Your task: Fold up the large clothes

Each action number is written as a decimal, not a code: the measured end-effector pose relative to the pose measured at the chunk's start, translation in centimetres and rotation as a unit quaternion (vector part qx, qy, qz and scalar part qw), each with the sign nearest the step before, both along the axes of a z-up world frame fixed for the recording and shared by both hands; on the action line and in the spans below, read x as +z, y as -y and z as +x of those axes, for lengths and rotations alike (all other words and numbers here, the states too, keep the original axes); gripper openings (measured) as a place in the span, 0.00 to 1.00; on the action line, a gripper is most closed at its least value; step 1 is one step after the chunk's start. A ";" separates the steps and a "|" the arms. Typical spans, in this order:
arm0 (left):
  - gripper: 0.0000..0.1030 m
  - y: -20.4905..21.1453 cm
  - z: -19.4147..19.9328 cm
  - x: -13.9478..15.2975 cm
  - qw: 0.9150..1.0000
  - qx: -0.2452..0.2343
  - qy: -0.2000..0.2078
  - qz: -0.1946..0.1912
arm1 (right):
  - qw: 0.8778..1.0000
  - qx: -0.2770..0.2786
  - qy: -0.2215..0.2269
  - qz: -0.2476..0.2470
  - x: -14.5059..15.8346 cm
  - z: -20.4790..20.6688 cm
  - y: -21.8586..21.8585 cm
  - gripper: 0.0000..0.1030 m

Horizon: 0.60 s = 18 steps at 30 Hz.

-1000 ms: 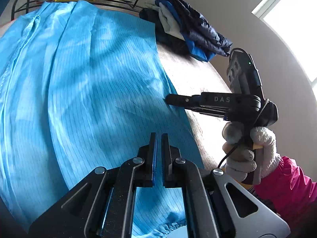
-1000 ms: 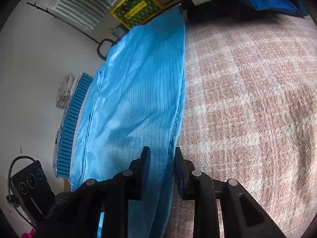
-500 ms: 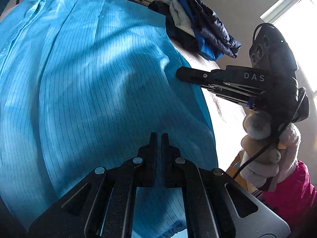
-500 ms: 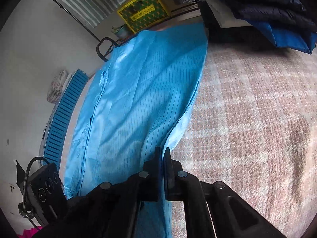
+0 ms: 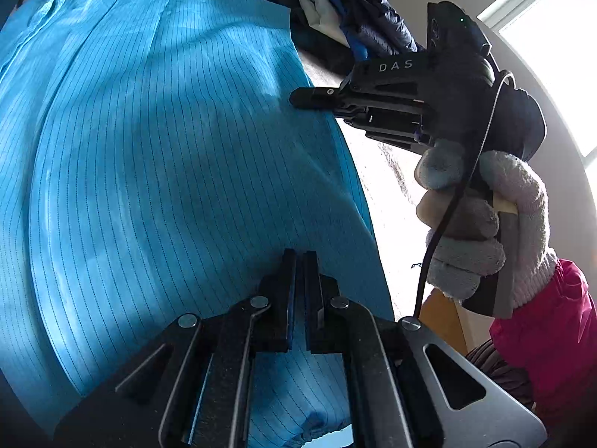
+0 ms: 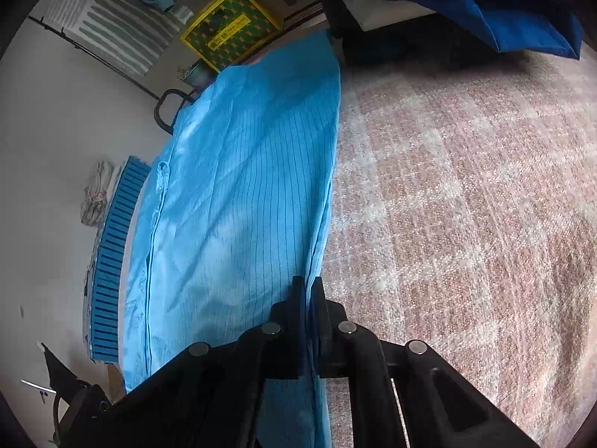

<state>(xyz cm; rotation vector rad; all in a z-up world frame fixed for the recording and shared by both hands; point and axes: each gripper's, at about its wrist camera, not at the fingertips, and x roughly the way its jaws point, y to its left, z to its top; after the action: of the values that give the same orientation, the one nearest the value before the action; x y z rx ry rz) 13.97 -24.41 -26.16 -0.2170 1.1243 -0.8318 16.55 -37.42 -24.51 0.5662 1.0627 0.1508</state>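
A large light-blue pinstriped garment point(image 5: 156, 156) lies spread over a pink plaid cover point(image 6: 466, 194). My left gripper point(image 5: 300, 257) is shut on the garment near its gathered hem, and the cloth drapes away from the fingers. The right gripper point(image 6: 308, 287) is shut on the garment's point(image 6: 242, 186) right side edge, which rises off the cover into the jaws. In the left wrist view the right gripper point(image 5: 298, 97) pinches that same edge further up, held by a hand in a pale knitted glove point(image 5: 481, 224).
A pile of dark and blue clothes point(image 5: 354, 11) sits at the far end of the cover, also seen as folded blue cloth point(image 6: 515, 26). Beyond the garment stand a yellow crate point(image 6: 227, 26) and a blue slatted panel point(image 6: 112, 261). A bright window point(image 5: 552, 37) is at the right.
The right gripper's jaws closed on the garment's side edge and lifted it off the cover. The right hand rose in the left view. The left gripper stayed shut.
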 end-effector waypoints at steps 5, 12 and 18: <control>0.00 -0.2 -0.4 0.8 0.999 -0.015 -0.017 -0.026 | 0.997 0.018 0.014 -0.071 3.4 0.1 -2.8 0.00; 0.00 -8.3 -0.7 6.1 0.995 0.039 -0.009 -0.087 | 0.983 0.067 0.021 -0.169 7.6 1.4 -8.3 0.00; 0.00 -18.8 -1.3 10.1 0.985 0.121 0.023 -0.118 | 0.969 0.124 0.032 -0.212 9.8 2.8 -14.8 0.00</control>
<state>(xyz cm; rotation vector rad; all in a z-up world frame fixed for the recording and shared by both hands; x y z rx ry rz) 12.65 -5.64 -16.10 -0.5205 0.9329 -0.7470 19.33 -22.58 -14.75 0.0404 1.0608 0.1532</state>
